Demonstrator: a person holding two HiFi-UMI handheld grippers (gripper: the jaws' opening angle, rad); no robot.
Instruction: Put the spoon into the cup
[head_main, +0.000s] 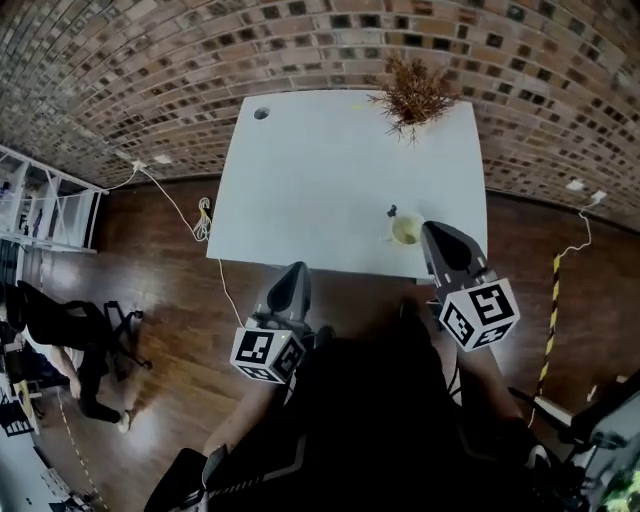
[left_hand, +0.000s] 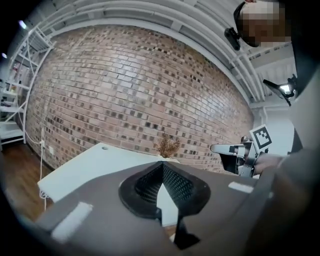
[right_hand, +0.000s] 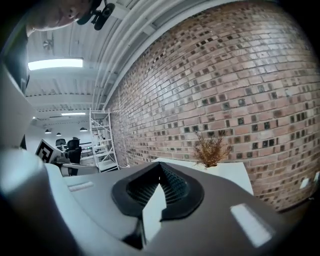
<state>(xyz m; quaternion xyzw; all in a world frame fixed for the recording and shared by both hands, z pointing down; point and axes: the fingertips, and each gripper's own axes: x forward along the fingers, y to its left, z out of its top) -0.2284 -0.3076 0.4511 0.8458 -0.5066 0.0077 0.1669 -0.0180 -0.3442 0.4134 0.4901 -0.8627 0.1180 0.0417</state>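
Pale-yellow round cup stood by the near right edge of the white table, a small dark spoon seemingly already in it, so I judged my left gripper and right gripper, both closed and empty, needed holding clear of it.

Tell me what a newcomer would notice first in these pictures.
A white table stands out against the brick wall and dark wood floor, with a dried plant at its far right corner and a pale cup by its near right edge. In front of it, the left tool and right tool, each bearing a marker cube, are held with jaws together and empty.
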